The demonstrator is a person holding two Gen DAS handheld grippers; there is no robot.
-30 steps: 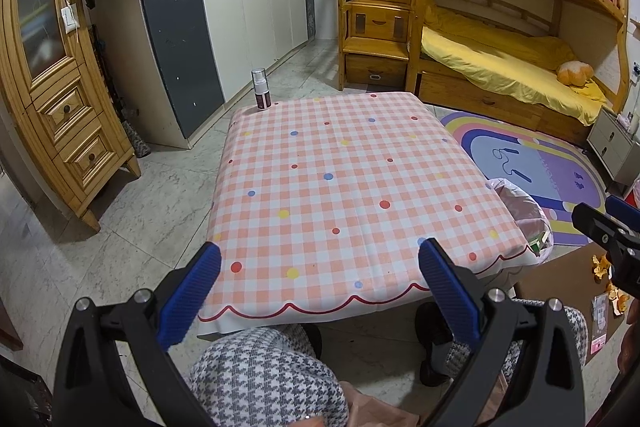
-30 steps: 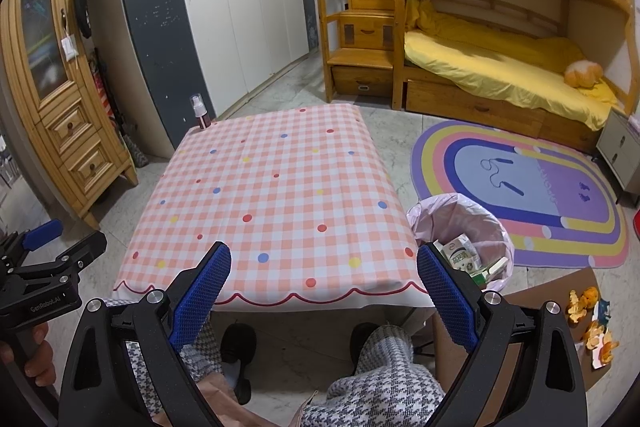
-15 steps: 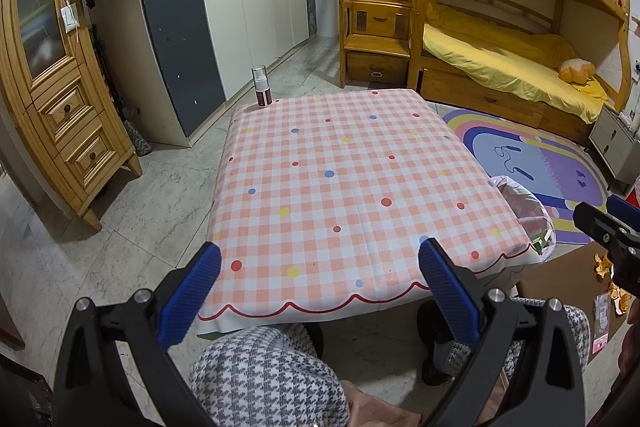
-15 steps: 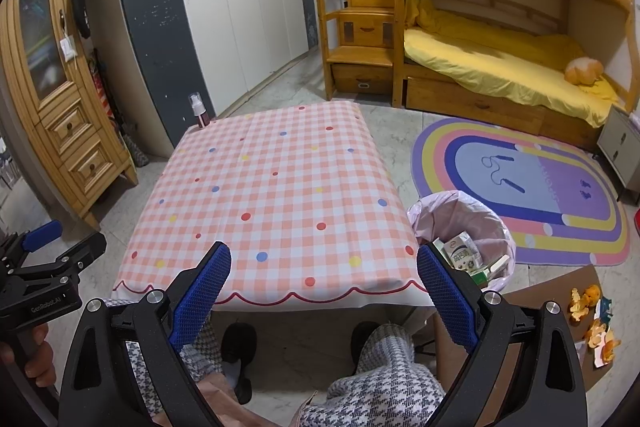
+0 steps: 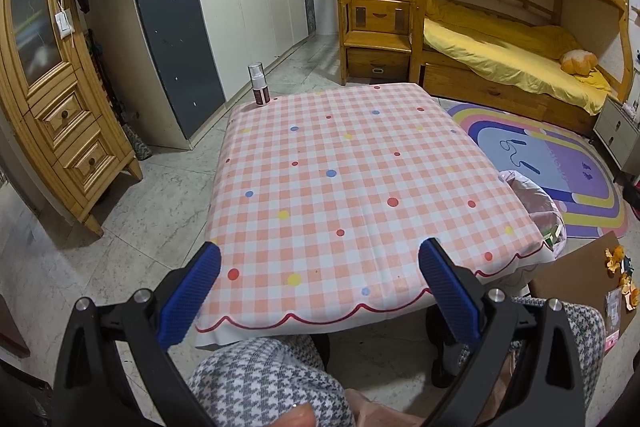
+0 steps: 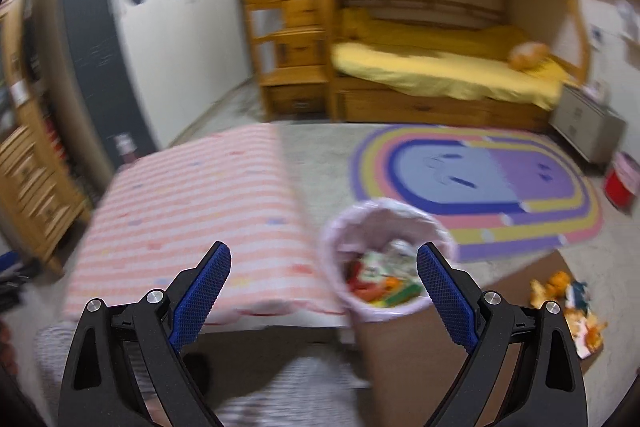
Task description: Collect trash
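The right wrist view is motion-blurred; trash (image 6: 380,279) inside the lined bin (image 6: 436,223) beside the table's (image 5: 352,187) right edge reads only as colours. Both the left gripper (image 5: 318,261) and right gripper (image 6: 324,263) hover wide, empty.

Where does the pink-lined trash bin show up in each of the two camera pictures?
Left wrist view: trash bin at the right, half hidden behind the checked table's corner.
Right wrist view: trash bin low centre, blurred, between the gripper's fingers.
Shared landmark: rainbow rug.
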